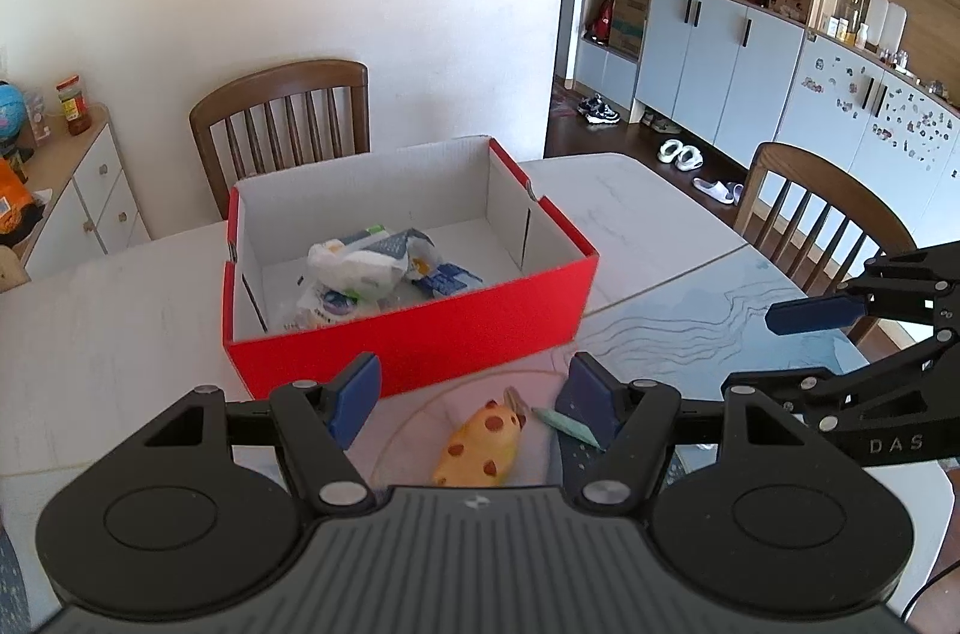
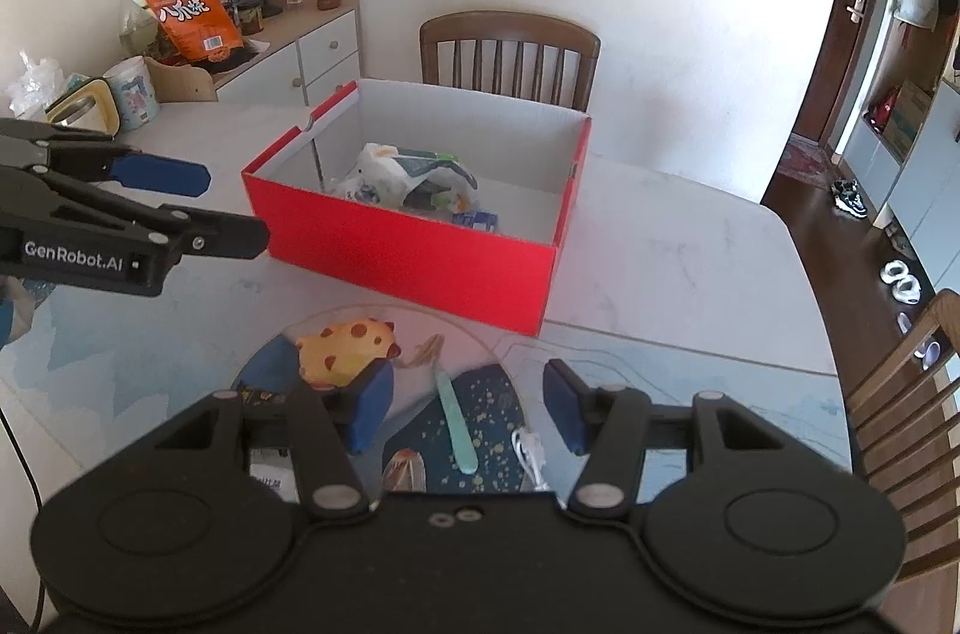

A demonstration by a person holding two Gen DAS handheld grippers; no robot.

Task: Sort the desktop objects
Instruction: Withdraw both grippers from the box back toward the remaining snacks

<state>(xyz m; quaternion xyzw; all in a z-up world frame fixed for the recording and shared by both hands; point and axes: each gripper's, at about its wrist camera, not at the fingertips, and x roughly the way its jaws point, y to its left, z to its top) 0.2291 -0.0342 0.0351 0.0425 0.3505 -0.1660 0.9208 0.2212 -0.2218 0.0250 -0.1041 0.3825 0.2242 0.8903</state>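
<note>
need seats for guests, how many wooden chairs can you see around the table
2. One chair stands at the far side of the table, behind the red box. The other chair is at the table's right edge. More may be out of view.

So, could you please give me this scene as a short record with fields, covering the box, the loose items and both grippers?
container: red box, open top, on the white table
box contents: crumpled plastic packets
loose items: yellow spotted toy and mint-green stick, on the table in front of the box
left gripper: open, holding nothing, above the toy
right gripper: open, holding nothing, above the stick
</note>
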